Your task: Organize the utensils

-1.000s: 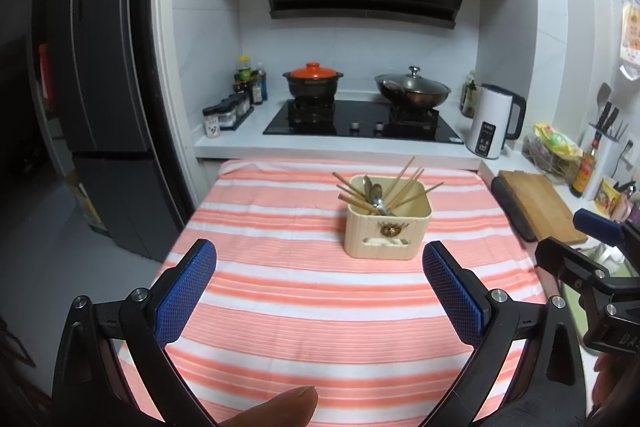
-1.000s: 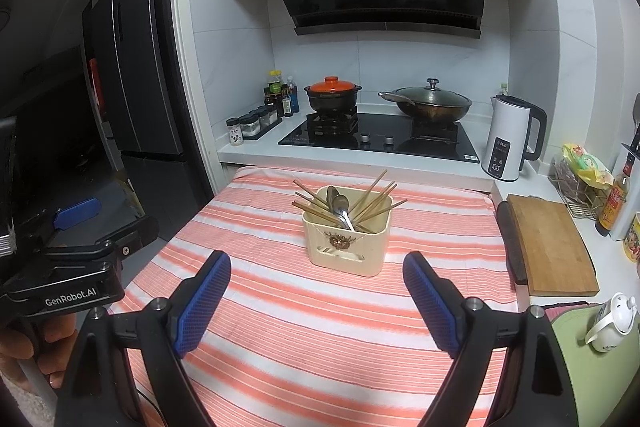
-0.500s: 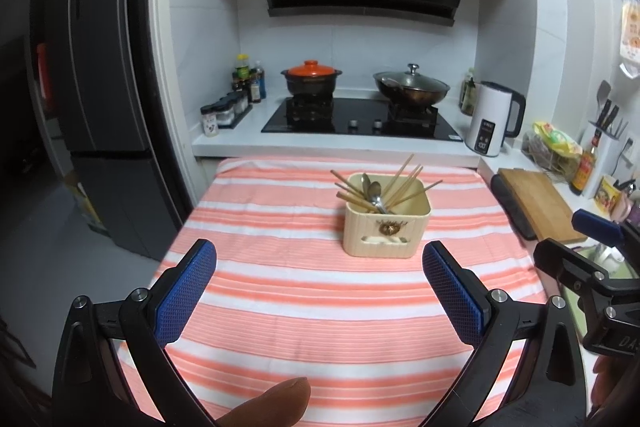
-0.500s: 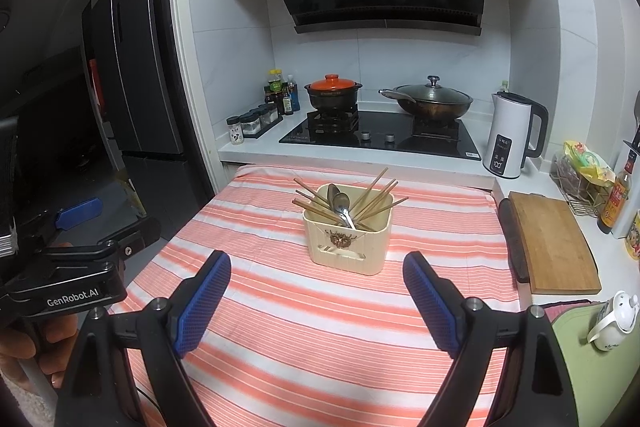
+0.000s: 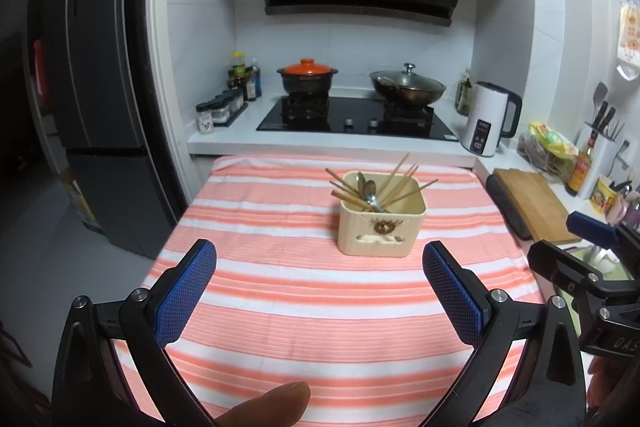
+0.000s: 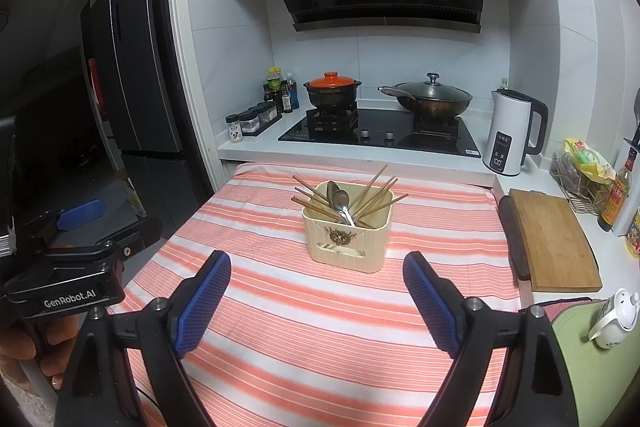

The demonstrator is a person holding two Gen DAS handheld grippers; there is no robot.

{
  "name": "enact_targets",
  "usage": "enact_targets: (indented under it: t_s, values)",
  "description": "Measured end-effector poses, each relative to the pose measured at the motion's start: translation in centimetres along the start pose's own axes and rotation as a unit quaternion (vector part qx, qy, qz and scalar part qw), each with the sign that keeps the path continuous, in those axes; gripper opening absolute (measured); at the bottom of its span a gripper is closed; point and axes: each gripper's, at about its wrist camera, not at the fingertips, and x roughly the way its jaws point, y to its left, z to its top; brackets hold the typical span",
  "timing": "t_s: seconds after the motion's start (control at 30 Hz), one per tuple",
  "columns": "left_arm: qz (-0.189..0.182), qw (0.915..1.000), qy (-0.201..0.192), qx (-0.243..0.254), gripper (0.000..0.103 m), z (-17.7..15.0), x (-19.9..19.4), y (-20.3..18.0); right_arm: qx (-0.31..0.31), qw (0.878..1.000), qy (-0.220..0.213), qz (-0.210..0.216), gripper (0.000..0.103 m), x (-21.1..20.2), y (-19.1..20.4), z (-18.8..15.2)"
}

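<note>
A striped tablecloth (image 6: 320,327) fronted the stove (image 6: 380,137). At twelve o'clock, the cream holder (image 6: 347,239) held chopsticks (image 6: 374,193) and spoons (image 6: 339,201). The left gripper (image 5: 320,287) and right gripper (image 6: 316,291) stood spread, empty.

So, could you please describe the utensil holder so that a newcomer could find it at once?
Start at the table with the orange-and-white striped cloth in front of the stove. Near its far middle stands a cream square utensil holder with a dark emblem on its front. It is the only thing on the cloth, bristling with wooden chopsticks and metal spoons.
</note>
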Motion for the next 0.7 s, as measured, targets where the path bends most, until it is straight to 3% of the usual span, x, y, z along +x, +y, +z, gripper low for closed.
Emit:
enact_targets:
  t_s: [0.43,0.57,0.7]
  values:
    - [-0.009,1.0,0.004,-0.002,0.103,-0.02,0.28,-0.01,-0.001,1.0,0.001,-0.001,0.09,0.02,-0.05,0.0]
    - [-0.048,0.9986,-0.009,-0.019,0.103,-0.34,0.1,0.46,0.002,1.0,0.002,-0.003,0.09,0.07,-0.44,-0.43]
    - [-0.051,0.9984,-0.021,-0.011,0.103,-0.55,-0.03,0.23,0.006,1.0,0.005,-0.006,0.09,0.26,-0.8,-0.78]
